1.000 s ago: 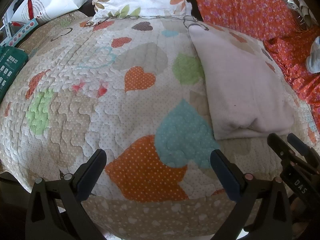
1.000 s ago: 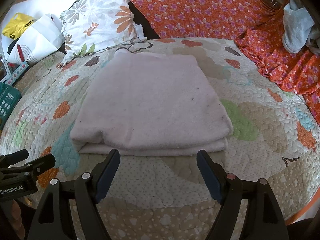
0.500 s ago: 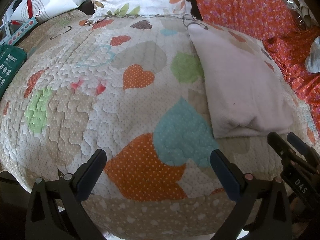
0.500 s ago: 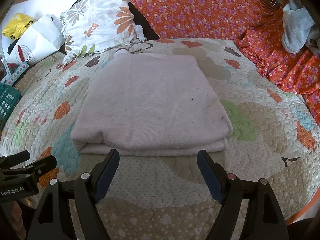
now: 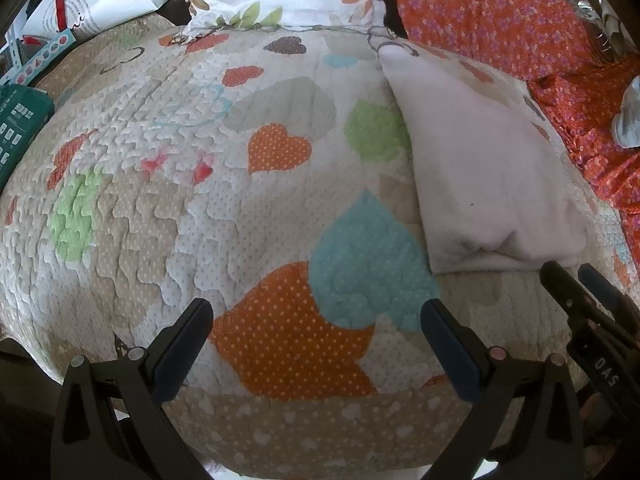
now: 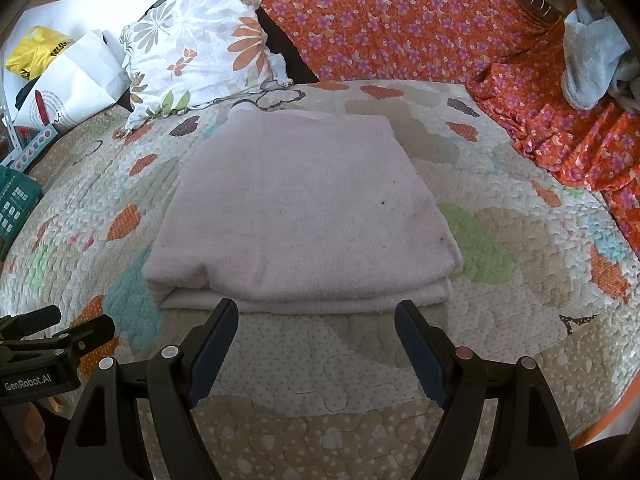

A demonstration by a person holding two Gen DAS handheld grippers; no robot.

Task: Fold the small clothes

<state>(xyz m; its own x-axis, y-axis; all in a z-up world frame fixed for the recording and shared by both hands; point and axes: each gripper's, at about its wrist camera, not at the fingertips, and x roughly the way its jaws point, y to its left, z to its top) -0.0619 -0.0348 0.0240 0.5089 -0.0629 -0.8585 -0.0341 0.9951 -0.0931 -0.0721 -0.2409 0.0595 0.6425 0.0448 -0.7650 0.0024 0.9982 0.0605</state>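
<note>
A pale pink garment lies folded into a flat rectangle on the heart-patterned quilt. My right gripper is open and empty, its fingertips just short of the garment's near folded edge. In the left wrist view the same garment lies to the right. My left gripper is open and empty above the quilt, left of the garment. The right gripper shows at that view's right edge, and the left gripper at the right wrist view's left edge.
A floral pillow and an orange flowered cloth lie behind the garment. A pale blue cloth sits at the far right. White and yellow bags and a green box stand at the left.
</note>
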